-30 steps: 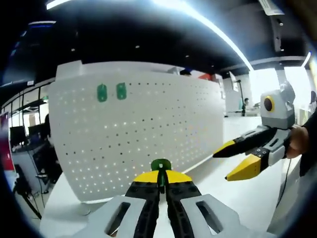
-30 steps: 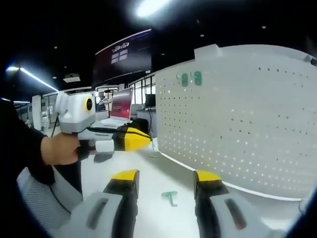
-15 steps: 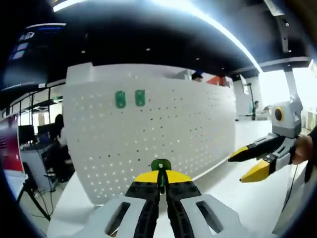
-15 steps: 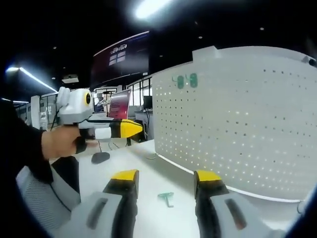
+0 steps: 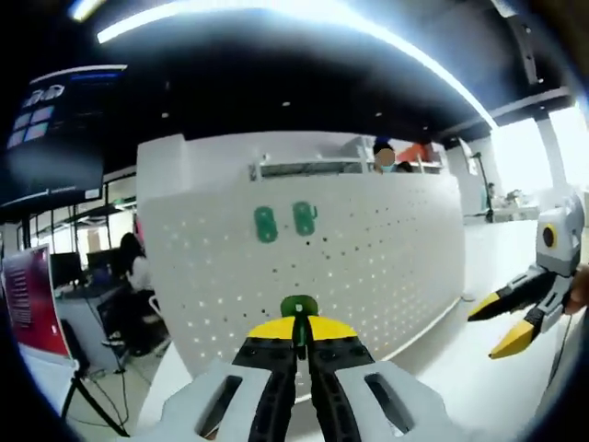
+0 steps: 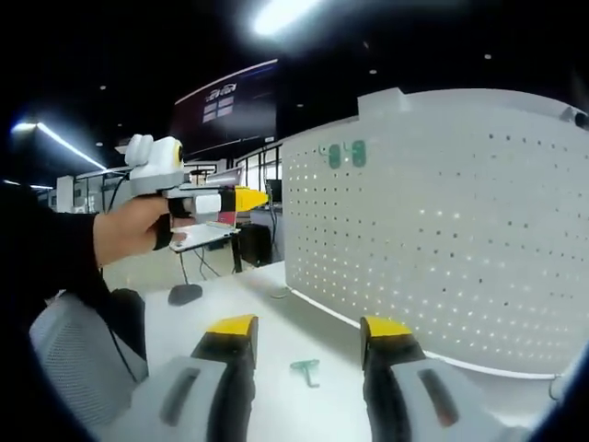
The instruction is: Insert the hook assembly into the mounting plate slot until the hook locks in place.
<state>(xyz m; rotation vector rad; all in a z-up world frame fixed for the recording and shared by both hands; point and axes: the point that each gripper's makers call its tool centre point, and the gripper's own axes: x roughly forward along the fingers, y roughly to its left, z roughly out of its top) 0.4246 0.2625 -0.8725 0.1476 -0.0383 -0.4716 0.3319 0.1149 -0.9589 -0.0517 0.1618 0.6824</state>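
Pegboard (image 5: 368, 267) stands upright on the surface (image 6: 276, 322) ahead of you | two hooks (image 5: 285, 221) side by side high on it | a loose hook (image 6: 306, 370) lies on the surface before it, between your right jaws

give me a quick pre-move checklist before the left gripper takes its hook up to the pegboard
1. Hook in hand: ok. The left gripper is shut on a green hook.
2. Target in sight: ok. The white pegboard stands upright ahead, with two green hooks already mounted near its top.
3. Hook lined up with a slot: not ok. It sits low, apart from the board.
4. Right gripper out of the way: ok. The right gripper is open and off to the side.
5. Spare hook accounted for: ok. It lies on the table between the right gripper's jaws.
6. Hook orientation for locking: cannot tell.
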